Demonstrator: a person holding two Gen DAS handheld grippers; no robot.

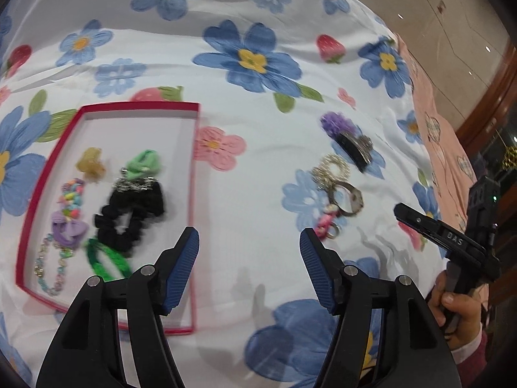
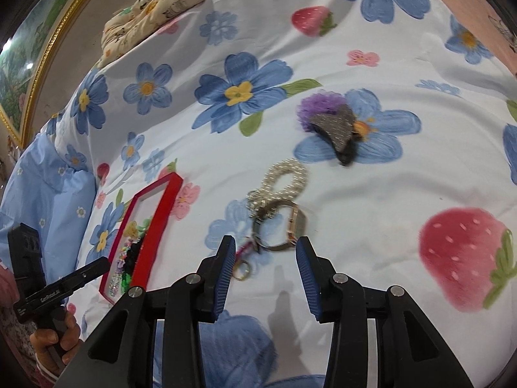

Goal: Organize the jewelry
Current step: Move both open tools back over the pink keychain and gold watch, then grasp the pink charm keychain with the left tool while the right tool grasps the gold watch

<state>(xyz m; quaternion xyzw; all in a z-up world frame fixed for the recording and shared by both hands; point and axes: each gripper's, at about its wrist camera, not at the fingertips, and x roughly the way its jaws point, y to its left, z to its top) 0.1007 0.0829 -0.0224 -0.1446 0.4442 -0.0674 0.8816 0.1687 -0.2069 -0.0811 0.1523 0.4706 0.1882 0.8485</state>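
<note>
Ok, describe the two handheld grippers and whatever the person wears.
Both the left gripper and right gripper are black plastic with ribbed blue finger pads and silver pivot pins. The right's side bar bears white lettering, its body a green light. A dark red sleeve cuff shows.

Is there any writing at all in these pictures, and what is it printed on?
"DAS": white letters on the black body of the right gripper's handle, seen from the left wrist camera.
White lettering on the left gripper's handle, seen from the right wrist camera: too small and blurred to read.
Printed marks on the cream cushion: too small to read.
</note>
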